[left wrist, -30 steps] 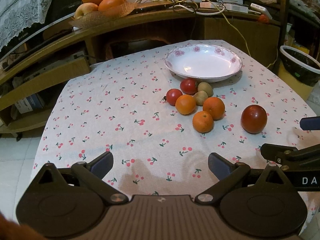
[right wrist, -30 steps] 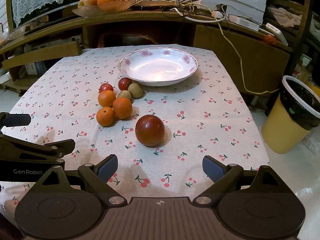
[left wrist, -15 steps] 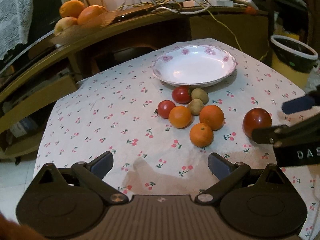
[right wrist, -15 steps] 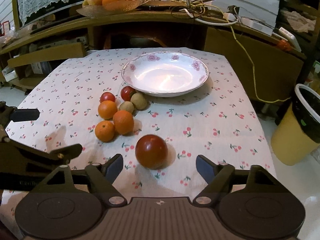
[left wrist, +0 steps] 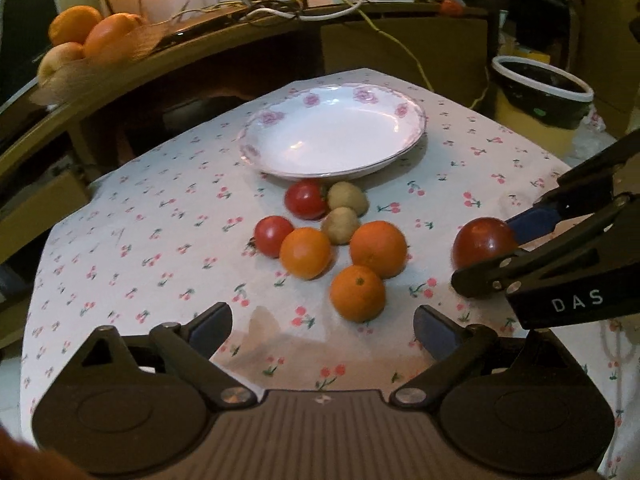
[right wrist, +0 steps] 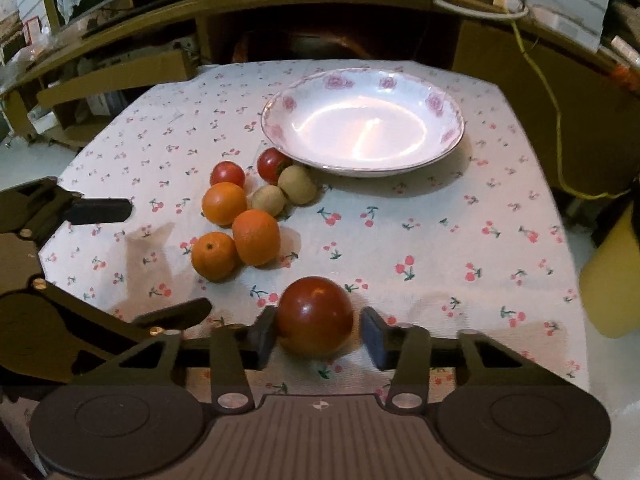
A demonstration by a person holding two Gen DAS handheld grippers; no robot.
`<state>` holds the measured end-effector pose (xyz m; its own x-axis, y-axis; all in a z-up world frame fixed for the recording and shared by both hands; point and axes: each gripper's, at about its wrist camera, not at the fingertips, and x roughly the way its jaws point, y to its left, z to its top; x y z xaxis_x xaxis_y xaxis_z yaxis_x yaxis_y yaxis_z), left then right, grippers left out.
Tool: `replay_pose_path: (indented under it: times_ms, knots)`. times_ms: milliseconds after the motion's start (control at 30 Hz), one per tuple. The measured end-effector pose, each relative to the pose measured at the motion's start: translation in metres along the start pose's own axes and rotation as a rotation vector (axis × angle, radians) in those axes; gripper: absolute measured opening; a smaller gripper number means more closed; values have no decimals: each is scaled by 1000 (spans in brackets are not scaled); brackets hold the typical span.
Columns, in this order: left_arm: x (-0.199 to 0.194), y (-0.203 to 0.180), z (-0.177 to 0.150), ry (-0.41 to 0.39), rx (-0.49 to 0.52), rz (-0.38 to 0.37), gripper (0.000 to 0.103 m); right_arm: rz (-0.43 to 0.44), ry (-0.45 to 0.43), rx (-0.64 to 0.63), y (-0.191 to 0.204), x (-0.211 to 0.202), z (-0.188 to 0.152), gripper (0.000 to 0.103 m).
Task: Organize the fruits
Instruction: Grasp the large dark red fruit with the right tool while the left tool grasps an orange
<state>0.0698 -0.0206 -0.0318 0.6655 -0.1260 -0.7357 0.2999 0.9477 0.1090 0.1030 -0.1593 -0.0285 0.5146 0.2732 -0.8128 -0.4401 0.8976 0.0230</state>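
A dark red apple rests on the cherry-print tablecloth between the fingers of my right gripper; the left pad touches it, the right pad stands a small gap off. It also shows in the left wrist view. A cluster of three oranges, two red tomatoes and two kiwis lies beside an empty white floral plate. My left gripper is open and empty, hovering just short of the nearest orange. The plate lies beyond the cluster.
A wooden shelf behind the table holds a basket of oranges and an apple plus tangled cables. A yellow bin with a black liner stands off the table's right edge. The tablecloth lies bare right of the fruit.
My right gripper has moved forward around the dark red apple and its jaws have narrowed. My left gripper has moved closer to the fruit cluster, still open.
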Motion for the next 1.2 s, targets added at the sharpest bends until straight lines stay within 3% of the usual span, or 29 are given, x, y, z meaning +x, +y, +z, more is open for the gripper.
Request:
replay_pose_path:
  times_ms: [67,200,300,467,700,800,1200]
  knots:
    - [4,-2,3,5,13,-13,96,11,9,6,-3,0,1,41]
    - [12,6,9,26,-32,-70,66,14,20,39,-13,-4,0,41]
    - [17,13,12,36,-73,-110,60,8,22,66,-19,-6,-1,41]
    - [15,8,13,38,-45,-131,48,-14,22,46,-18,-4,0,41]
    - [15,6,19,66,2,-170,38,-19,9,28,-18,-3,-2,41]
    - [15,5,19,71,33,-179,38,-22,3,27,-17,-3,-3,41]
    - [14,12,20,89,0,-198,34,-42,11,43,-15,-1,0,41]
